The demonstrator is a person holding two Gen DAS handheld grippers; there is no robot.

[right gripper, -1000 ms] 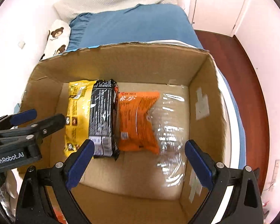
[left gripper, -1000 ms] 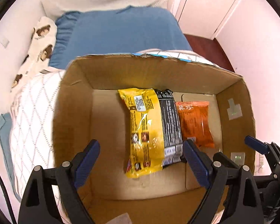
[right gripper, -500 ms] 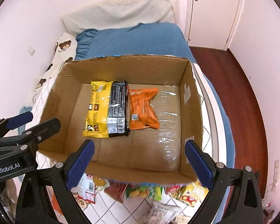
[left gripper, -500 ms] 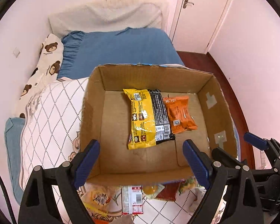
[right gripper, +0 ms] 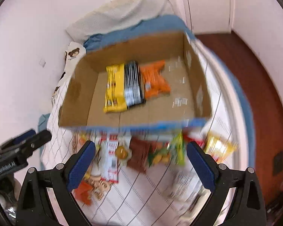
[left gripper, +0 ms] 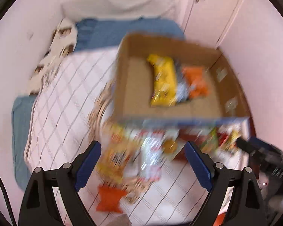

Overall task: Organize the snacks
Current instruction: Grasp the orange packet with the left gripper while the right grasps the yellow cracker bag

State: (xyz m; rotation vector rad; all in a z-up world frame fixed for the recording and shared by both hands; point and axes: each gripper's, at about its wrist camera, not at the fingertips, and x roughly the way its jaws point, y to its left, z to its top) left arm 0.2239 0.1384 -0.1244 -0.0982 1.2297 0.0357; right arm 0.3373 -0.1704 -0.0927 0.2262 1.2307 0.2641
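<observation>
A cardboard box lies on the bed. Inside it lie a yellow packet, a black packet and an orange packet side by side. Several loose snack packets lie on the quilt in front of the box. My left gripper is open and empty above those packets. My right gripper is open and empty above the same pile. Both views are motion-blurred.
A white quilt with a diamond pattern covers the bed. A blue blanket and a bear-print pillow lie beyond the box. Pink walls flank the bed. Dark wood floor is at the right.
Both grippers have pulled back from over the box toward the near side of the bed. The box now looks smaller and the loose packets in front of it have come into view.
</observation>
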